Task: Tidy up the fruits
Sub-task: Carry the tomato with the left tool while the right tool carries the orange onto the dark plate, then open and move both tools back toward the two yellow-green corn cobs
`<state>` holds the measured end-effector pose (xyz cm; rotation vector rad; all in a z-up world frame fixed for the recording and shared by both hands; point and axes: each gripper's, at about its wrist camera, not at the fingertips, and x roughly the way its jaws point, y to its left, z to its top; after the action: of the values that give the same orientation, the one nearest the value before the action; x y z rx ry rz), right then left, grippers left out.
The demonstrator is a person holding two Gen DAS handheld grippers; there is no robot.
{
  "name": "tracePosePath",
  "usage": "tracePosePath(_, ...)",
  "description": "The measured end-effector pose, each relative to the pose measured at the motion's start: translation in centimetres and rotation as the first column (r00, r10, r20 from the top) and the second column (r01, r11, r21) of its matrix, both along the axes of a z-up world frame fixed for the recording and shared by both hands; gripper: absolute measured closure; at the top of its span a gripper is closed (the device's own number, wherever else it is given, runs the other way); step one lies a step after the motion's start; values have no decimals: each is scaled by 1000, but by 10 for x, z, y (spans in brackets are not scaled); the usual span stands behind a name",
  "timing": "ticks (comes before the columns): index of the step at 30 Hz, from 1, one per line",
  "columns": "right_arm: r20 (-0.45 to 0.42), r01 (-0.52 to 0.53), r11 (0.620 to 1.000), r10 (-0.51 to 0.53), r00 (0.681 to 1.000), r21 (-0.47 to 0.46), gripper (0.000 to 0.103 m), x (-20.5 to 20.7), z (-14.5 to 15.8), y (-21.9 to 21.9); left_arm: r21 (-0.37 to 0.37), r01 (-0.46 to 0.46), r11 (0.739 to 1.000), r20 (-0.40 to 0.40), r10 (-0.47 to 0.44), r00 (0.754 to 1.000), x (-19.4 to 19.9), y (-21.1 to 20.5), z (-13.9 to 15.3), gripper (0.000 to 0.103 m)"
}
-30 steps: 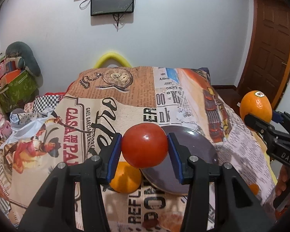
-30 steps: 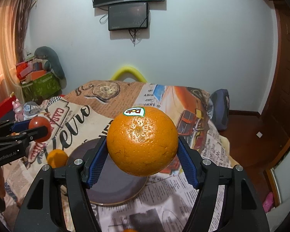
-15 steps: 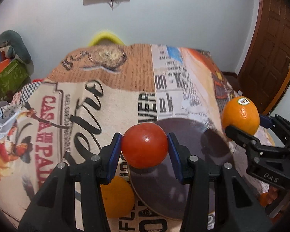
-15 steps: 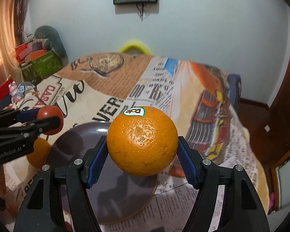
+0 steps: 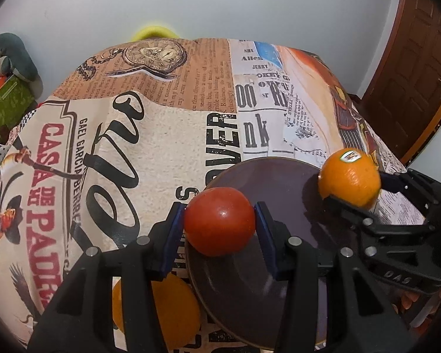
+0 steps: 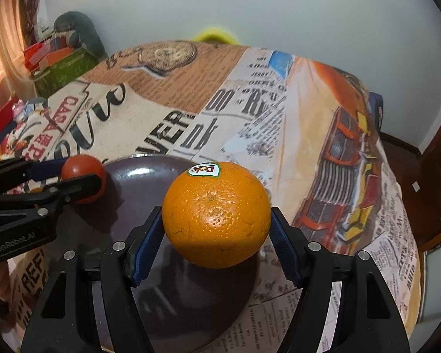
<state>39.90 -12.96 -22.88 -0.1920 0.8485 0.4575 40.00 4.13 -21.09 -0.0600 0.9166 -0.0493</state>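
A red tomato point(image 5: 220, 221) is held between the blue pads point(image 5: 170, 235) of the left gripper point(image 5: 220, 226), in the lower middle of the left wrist view. The jaws are closed only as far as the width of the fruit. The tomato is nearly round, so no clear long axis can be told, and its stem end is not seen. It hangs over the left edge of a dark plate point(image 5: 279, 182), which lies on a tablecloth point(image 5: 149, 135) printed like old newspapers.

An orange point(image 6: 217, 214) with a label is gripped by the right gripper point(image 6: 217, 223) in the centre of the right wrist view, with the jaws spread wide around it. The sticker point(image 6: 204, 170) is on the top of the fruit, and a small navel point is turned toward the camera. The orange is above the right part of the plate point(image 6: 138, 173); whether it touches the plate cannot be told.

Each gripper is shown from the side in the other view: the orange point(image 5: 350, 176) at the right of the left view, the tomato point(image 6: 83, 173) at the left of the right view.

A second orange point(image 5: 173, 309) on the cloth is seen only in the left view, at the lower left, mostly covered by the gripper fingers. The near rim of the plate is cut off by the gripper bodies in both views.
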Motion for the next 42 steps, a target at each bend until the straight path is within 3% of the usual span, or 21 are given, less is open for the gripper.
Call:
tracePosePath(3,-17,-19,999,19,1000,-36,36,1,-7,6,3,-1,1000,-4,1,1000,1,0,-1,53)
tracePosePath(7,-45,-33,998,30,999,-55,36,3,-14,10,-25,-7,1000,-28,6,1000,2,3,-5,41)
tracePosePath(13,-33,-43,994,40,999,-96,35,-6,-13,12,-28,-13,1000,-16,12,1000,-8,3,1,40)
tracePosePath(14,-24,-39,995,37,999,-97,34,-8,-11,11,-28,-12,1000,-8,12,1000,-11,3,5,40)
tracePosePath(16,4,-34,996,34,999,-86,21,-15,-2,8,-23,-13,1000,12,13,1000,-17,3,14,36)
tracePosePath(23,68,-20,999,23,997,-50,19,-40,32,-5,-5,-10,1000,76,10,997,-47,3,51,35)
tracePosePath(32,138,-13,1000,15,990,-13,19,-108,70,-27,38,6,999,106,-10,994,-107,3,77,34)
tracePosePath(42,130,6,999,0,992,-47,19,-188,57,-42,48,14,999,63,-17,998,-185,2,62,30)
